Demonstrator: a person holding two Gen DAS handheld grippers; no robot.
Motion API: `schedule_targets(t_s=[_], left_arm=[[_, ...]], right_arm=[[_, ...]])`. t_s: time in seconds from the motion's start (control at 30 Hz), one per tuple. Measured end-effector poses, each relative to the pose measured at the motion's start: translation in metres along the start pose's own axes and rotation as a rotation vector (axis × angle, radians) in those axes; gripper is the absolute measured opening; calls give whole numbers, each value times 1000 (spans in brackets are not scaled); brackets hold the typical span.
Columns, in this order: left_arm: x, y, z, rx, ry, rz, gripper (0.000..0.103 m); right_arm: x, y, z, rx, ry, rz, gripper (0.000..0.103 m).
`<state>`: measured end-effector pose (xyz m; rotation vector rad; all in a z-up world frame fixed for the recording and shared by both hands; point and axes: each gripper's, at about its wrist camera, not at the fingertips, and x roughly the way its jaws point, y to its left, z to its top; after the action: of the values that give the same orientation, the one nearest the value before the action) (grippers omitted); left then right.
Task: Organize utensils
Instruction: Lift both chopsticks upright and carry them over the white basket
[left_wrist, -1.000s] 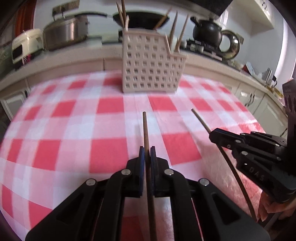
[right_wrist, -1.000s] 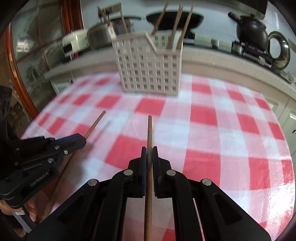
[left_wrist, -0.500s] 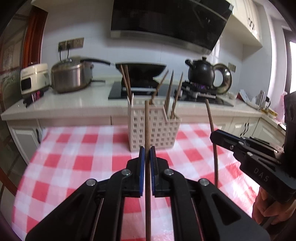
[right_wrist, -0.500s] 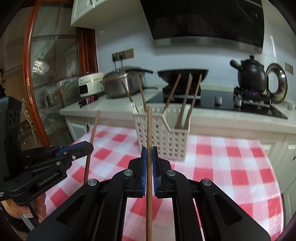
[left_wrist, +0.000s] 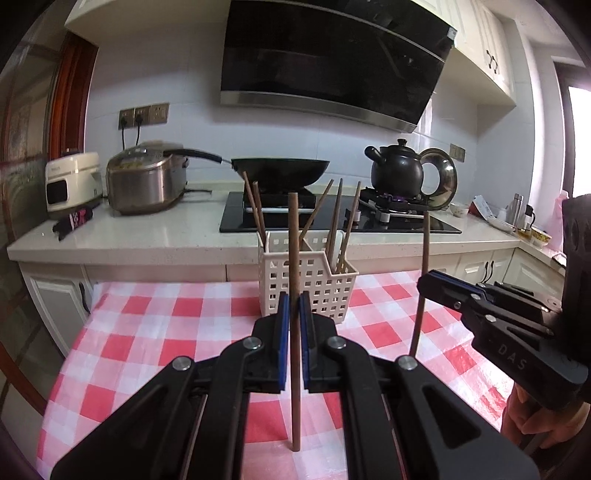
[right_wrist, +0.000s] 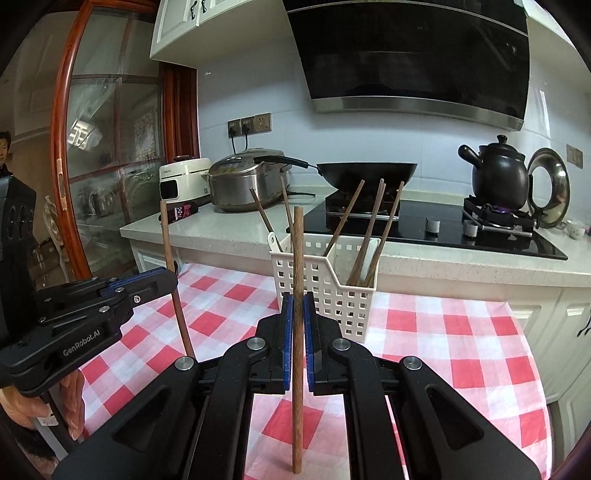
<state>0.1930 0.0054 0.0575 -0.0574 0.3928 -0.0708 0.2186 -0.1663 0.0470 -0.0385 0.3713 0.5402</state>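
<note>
Each gripper pinches one brown chopstick, held about upright above the checked cloth (left_wrist: 155, 332). The left gripper (left_wrist: 294, 295) has its jaws pressed on its chopstick (left_wrist: 294, 236); the right gripper (right_wrist: 298, 295) clamps its own chopstick (right_wrist: 297, 251) likewise. Both sticks hang in the air just in front of the white basket (left_wrist: 325, 291) — it stands at the cloth's far edge with several chopsticks leaning inside. Behind it runs the counter (left_wrist: 147, 240) with a wok (left_wrist: 280, 170) and a black kettle (left_wrist: 397, 170).

The left gripper (right_wrist: 162, 282) reads "GenRobot.AI"; the right gripper (left_wrist: 434, 282) reads "DAS".
</note>
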Motion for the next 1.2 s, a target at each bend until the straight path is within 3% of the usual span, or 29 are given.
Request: schedule_targets(t_s=[0.7, 1.2], left_arm=[[-7, -3, 14, 22, -45, 20, 6], [1, 5, 59, 6, -90, 17, 6]], right_arm=[[6, -6, 18, -4, -31, -19, 6], [13, -23, 68, -17, -99, -39, 7]])
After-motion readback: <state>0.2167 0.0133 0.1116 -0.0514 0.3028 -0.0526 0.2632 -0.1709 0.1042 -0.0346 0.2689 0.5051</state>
